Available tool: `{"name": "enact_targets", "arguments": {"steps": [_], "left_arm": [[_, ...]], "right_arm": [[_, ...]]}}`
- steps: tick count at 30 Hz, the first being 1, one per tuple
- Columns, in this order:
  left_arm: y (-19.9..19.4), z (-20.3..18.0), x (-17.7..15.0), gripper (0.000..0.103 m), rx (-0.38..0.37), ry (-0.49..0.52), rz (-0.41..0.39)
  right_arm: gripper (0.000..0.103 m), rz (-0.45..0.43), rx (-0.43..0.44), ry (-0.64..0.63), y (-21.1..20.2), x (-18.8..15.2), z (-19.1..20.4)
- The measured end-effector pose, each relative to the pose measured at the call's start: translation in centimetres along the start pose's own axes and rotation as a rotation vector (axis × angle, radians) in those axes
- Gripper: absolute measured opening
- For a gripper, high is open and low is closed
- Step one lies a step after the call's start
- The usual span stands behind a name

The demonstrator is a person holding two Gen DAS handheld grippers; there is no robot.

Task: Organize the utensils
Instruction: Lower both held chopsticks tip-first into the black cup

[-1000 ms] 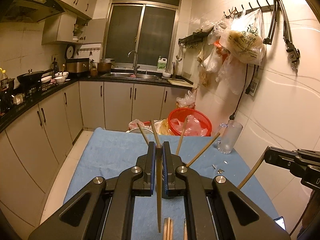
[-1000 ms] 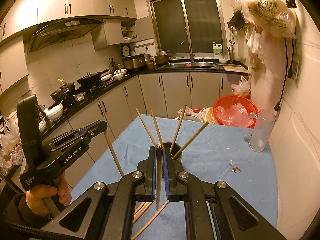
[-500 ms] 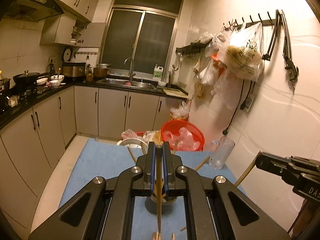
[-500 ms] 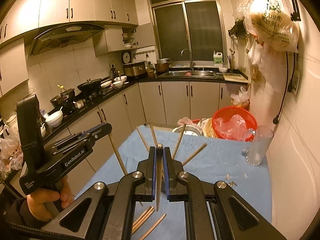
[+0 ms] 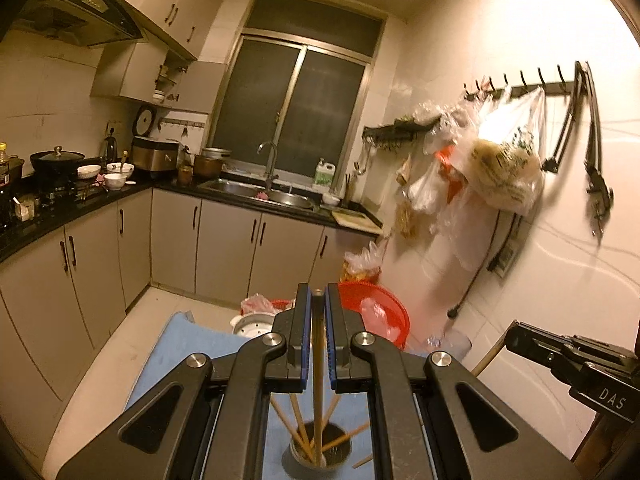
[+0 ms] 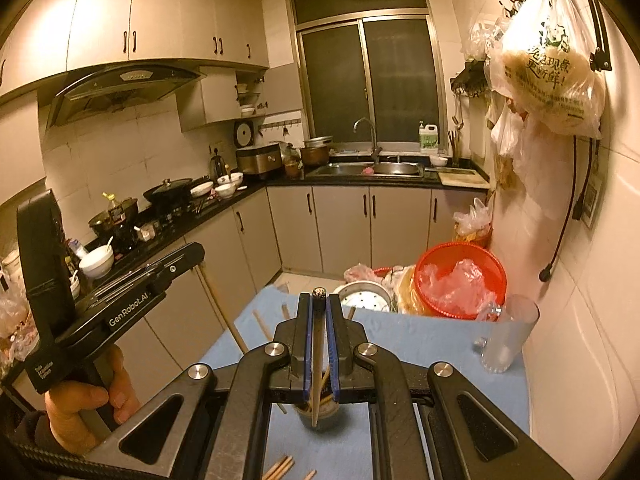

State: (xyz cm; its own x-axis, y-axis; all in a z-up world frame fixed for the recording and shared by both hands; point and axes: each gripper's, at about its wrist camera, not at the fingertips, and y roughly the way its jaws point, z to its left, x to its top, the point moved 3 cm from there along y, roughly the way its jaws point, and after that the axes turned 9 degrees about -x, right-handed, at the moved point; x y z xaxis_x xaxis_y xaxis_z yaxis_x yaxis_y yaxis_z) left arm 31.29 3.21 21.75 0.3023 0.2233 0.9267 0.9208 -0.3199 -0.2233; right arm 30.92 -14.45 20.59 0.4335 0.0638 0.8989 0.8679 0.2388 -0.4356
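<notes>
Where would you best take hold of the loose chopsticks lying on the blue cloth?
Grip the loose chopsticks across their middle, coming straight down from above: they lie flat on the blue cloth near the cup, so only a top-down pinch across the thin shaft fits.

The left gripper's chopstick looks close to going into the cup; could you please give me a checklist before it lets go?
1. left gripper clamps its chopstick: ok.
2. Its tip is inside the cup: ok.
3. Cup upright on the blue cloth: ok.
4. right gripper clamps the second chopstick: ok.
5. Second chopstick's tip inside the cup: cannot tell.
6. loose chopsticks left on the cloth: not ok.
</notes>
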Motion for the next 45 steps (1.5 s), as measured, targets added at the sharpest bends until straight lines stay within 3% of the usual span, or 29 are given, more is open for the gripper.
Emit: {"name": "enact_targets", "arguments": {"steps": [7, 19, 29, 45], "left_arm": [[2.4, 0.7, -1.0, 0.006, 0.012, -0.006, -0.006], [5.2, 2.5, -5.7, 0.006, 0.054, 0.006, 0.083], [5.0, 4.6, -8.5, 0.006, 0.063, -0.067, 0.103], [4.6, 5.3, -10.1, 0.007, 0.077, -0.109, 0.124]], "right_arm": [[0.006, 0.005, -0.004, 0.005, 2.8, 0.6, -0.2], [0.006, 0.086, -0.039, 0.002, 7.6, -3.3, -1.0], [0.006, 0.126, -0.046, 0.02, 9.2, -6.9, -1.5], [0.006, 0.151, -0.058, 0.045, 9.9, -8.0, -1.9]]}}
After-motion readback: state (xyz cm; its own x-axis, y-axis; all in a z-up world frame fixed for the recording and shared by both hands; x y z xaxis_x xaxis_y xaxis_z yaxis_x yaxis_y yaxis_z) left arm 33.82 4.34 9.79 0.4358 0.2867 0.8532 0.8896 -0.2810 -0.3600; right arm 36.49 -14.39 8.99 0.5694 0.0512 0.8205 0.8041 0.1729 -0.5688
